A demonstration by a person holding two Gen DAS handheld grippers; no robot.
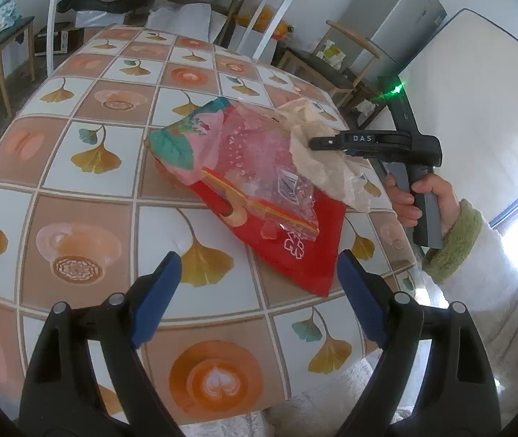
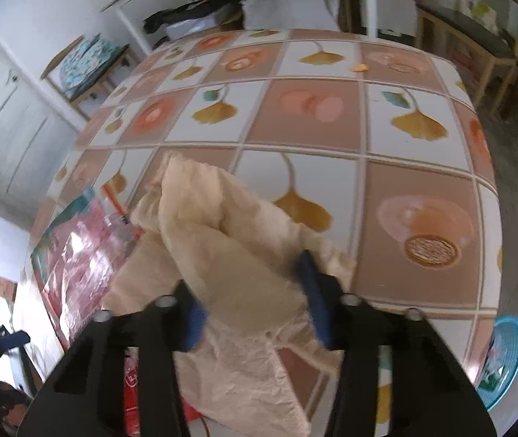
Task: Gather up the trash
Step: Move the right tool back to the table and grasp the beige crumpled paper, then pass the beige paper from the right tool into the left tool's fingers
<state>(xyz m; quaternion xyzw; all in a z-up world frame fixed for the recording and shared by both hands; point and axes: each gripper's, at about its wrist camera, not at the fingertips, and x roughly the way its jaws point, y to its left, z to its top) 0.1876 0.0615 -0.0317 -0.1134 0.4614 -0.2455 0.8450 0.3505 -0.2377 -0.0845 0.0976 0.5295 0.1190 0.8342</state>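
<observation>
A cluttered room is seen behind the tile-and-ginkgo-print tablecloth [image 1: 76, 138]. Near its right edge, a crumpled beige paper tissue [image 2: 222, 240] is pinched by the right gripper [image 2: 255, 298], half over the clear zip bag [image 1: 269, 167] and red flat packet [image 1: 295, 251]. Left gripper [image 1: 259, 287] is held wide, empty. Probably best lifted straight up so the bag isn't dragged.

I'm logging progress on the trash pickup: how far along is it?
Nothing looks binned yet. In hand: the right claw grips the crumpled beige paper. Left: the clear zip bag and red packet lie on the table; the left claw is open.
</observation>
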